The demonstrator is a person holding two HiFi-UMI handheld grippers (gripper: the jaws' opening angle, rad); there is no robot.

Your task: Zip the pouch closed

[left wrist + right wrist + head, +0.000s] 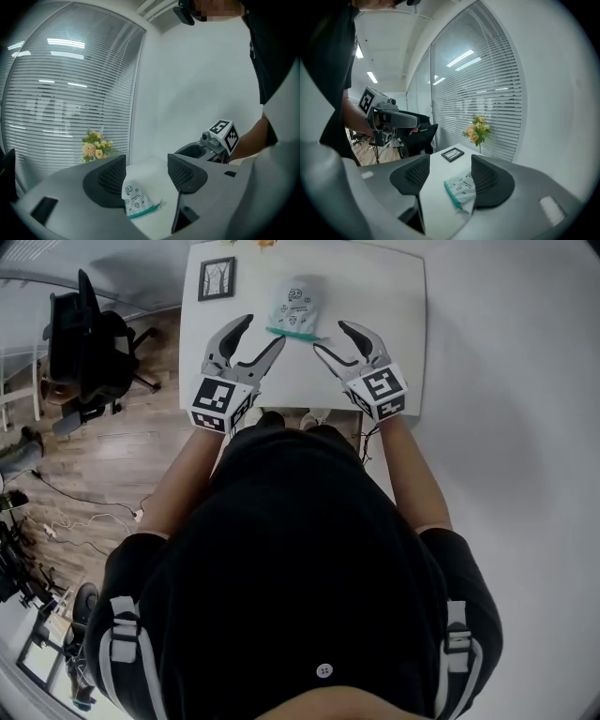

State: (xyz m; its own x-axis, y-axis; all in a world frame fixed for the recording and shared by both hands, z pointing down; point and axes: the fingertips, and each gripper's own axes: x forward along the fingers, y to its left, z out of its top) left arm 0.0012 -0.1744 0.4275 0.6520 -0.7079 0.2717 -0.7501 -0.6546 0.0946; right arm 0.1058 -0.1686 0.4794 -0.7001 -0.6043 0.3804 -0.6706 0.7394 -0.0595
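While L hand-held gripper point(262, 331), R hand-held gripper point(331, 336) gape empty, pouch point(297, 304) flat: pale, printed, teal zip point(292, 334).

Open tabletop point(380, 329) both sides of pouch point(296, 306); picture frame point(217, 278) far left, apart

My left claw point(146, 173) and right claw point(447, 176) are moulded grey plastic, matt and smooth on the outer shells. Their darker inner pads point(111, 176) carry a fine ribbed mesh texture. The black-and-white marker cube point(221, 401) on my left claw looks matt, its print flat. The small pale printed pouch point(297, 306) looks like thin, crinkled plastic film with a slight gloss, and a smooth teal zip strip point(292, 334) runs along one edge. The white bench point(375, 296) is smooth and matt. The brown plank floor point(103, 446) is wood with a soft sheen.
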